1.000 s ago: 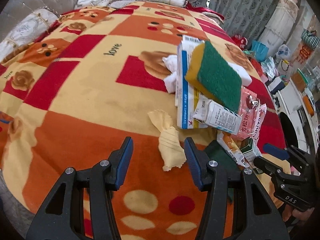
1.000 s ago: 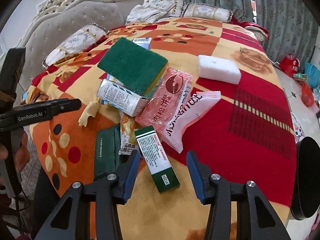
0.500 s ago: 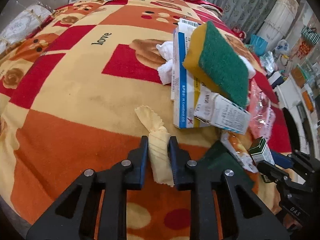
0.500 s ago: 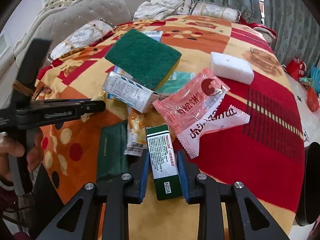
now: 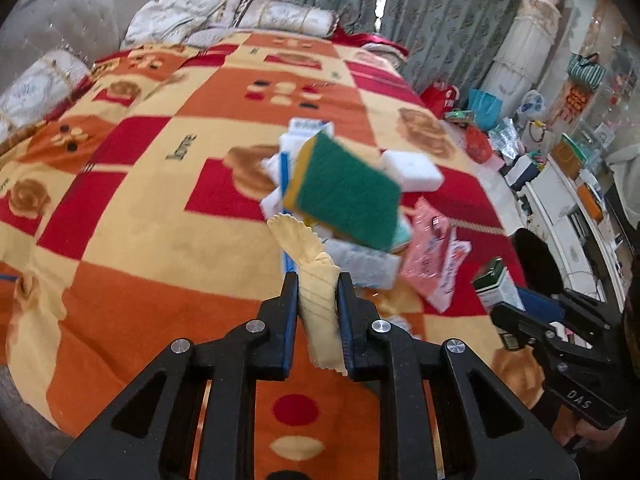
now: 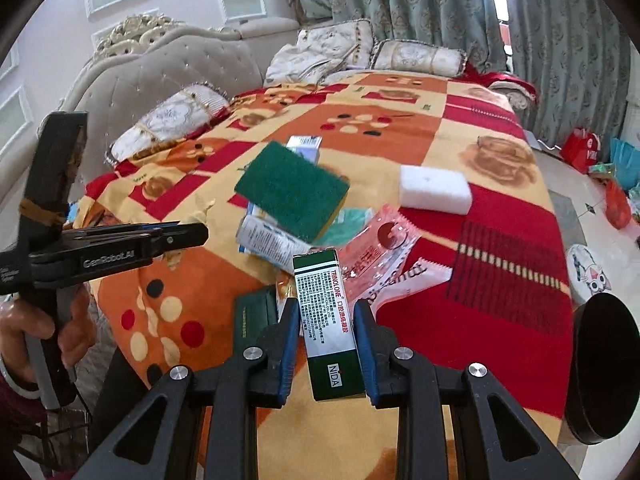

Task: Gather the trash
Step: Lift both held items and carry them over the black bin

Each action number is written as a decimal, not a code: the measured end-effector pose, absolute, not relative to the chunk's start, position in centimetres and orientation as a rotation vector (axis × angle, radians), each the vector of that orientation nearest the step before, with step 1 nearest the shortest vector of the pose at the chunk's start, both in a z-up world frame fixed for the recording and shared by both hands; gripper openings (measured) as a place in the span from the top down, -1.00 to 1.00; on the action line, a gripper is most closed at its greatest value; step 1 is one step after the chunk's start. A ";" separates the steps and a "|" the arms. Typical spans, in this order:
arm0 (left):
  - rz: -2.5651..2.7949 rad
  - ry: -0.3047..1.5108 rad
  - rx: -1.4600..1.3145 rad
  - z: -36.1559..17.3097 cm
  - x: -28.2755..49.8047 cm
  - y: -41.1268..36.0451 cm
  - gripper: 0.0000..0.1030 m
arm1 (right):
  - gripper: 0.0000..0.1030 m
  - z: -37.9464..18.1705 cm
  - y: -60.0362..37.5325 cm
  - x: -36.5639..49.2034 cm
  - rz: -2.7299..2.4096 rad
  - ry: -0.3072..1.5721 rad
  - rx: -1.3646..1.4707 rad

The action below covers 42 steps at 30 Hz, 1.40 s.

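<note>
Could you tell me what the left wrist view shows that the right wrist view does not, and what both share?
Only the left wrist view shows the left gripper shut on the yellow crumpled wrapper from behind, and the cluttered white shelf beside the bed.

Only the right wrist view shows the printed face of the green-and-white medicine box clamped in the right gripper, the dark green packet on the blanket, the tufted headboard and a hand on the other gripper's handle.

Both share the green scouring sponge, white foam block, pink snack packets and blanket.
</note>
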<state>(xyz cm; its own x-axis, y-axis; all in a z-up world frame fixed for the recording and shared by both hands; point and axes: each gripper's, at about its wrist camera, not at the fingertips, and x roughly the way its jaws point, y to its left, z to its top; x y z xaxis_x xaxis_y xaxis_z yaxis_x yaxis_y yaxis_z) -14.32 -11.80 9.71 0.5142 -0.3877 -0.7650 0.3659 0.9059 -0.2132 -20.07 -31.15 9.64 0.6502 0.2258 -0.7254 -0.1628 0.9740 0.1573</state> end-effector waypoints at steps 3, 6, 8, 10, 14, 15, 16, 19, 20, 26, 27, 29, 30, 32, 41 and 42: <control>-0.458 0.898 -0.011 10.6 -14.7 -12.7 0.69 | 0.49 10.1 -31.5 -20.4 0.211 0.821 0.083; -0.467 0.879 0.006 11.3 -15.2 -13.6 0.69 | 0.50 10.6 -31.8 -20.7 0.199 0.807 0.085; -0.473 0.869 0.014 11.7 -15.5 -14.2 0.68 | 0.49 11.0 -32.1 -20.8 0.190 0.796 0.090; -0.476 0.862 0.021 11.9 -15.6 -14.7 0.68 | 0.49 11.4 -32.5 -21.0 0.180 0.786 0.101; -0.482 0.848 0.028 12.5 -15.9 -15.6 0.69 | 0.49 11.9 -33.1 -21.1 0.167 0.770 0.114; -0.483 0.843 0.030 12.6 -16.0 -15.7 0.68 | 0.49 12.1 -33.3 -21.2 0.163 0.765 0.116; -0.483 0.837 0.035 12.8 -16.2 -16.0 0.69 | 0.50 12.2 -33.4 -21.2 0.160 0.761 0.120; -0.483 0.820 0.048 13.2 -16.3 -16.5 0.69 | 0.49 12.5 -34.0 -21.3 0.151 0.751 0.133; -0.484 0.815 0.052 13.4 -16.3 -16.7 0.68 | 0.49 12.6 -34.2 -21.3 0.148 0.748 0.137; -0.492 0.801 0.068 13.7 -16.5 -17.9 0.68 | 0.49 13.0 -35.0 -21.5 0.131 0.733 0.151; -0.493 0.799 0.072 13.7 -16.5 -18.1 0.69 | 0.49 13.0 -35.2 -21.5 0.128 0.732 0.151; -0.498 0.798 0.075 13.7 -16.5 -18.6 0.68 | 0.49 13.0 -35.6 -21.7 0.119 0.731 0.153; -0.501 0.797 0.077 13.7 -16.5 -18.9 0.68 | 0.49 13.1 -35.8 -21.7 0.115 0.730 0.154; -0.511 0.794 0.086 13.7 -16.5 -19.5 0.68 | 0.50 13.1 -36.2 -21.9 0.103 0.729 0.157; -0.575 0.790 0.124 13.9 -16.9 -23.6 0.68 | 0.49 13.3 -39.7 -22.7 0.030 0.723 0.182; -0.584 0.791 0.125 13.9 -16.9 -24.1 0.68 | 0.49 13.3 -40.3 -22.8 0.018 0.722 0.184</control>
<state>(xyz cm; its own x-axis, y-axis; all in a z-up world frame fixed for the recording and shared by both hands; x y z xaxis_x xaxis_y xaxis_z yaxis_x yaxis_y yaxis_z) -16.89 -24.13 13.88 0.5547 -0.4476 -0.7014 0.5389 0.8355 -0.1071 -22.84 -40.25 13.32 0.7509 0.0795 -0.6556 0.0476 0.9836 0.1739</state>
